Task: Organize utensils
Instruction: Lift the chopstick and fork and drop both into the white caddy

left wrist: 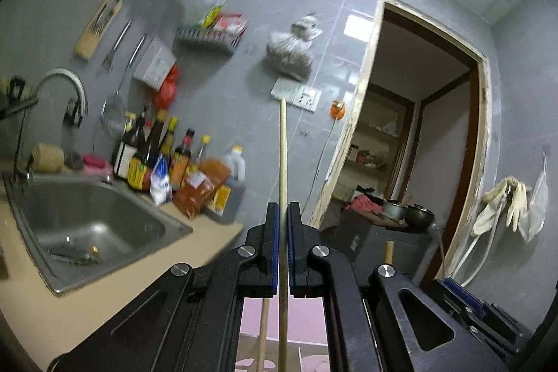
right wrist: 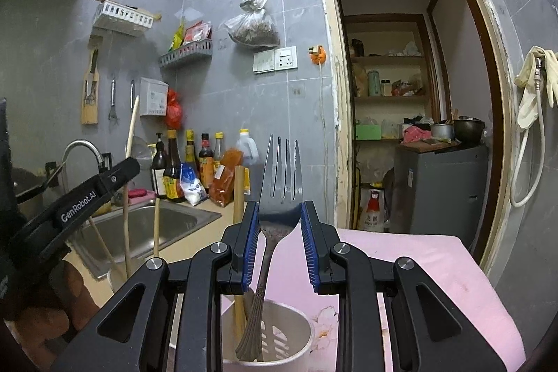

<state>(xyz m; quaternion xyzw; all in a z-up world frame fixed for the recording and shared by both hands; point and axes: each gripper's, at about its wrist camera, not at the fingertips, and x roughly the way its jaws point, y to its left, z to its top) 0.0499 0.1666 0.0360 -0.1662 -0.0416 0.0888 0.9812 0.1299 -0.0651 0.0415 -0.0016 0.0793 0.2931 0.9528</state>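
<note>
Right gripper (right wrist: 279, 225) pinches an upright fork (right wrist: 279, 183), handle dipping into the holder (right wrist: 300, 337) below; left gripper (left wrist: 283, 232) pinches an upright chopstick (left wrist: 283, 156)

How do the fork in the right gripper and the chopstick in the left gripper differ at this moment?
The fork is grey metal with four tines and a patterned handle; the chopstick is a plain, pale wooden stick.
The fork's handle end hangs inside the white holder cup; where the chopstick's lower end sits is hidden.
The right gripper stands wider around the fork; the left gripper is pinched nearly shut.
Both stand upright.
</note>
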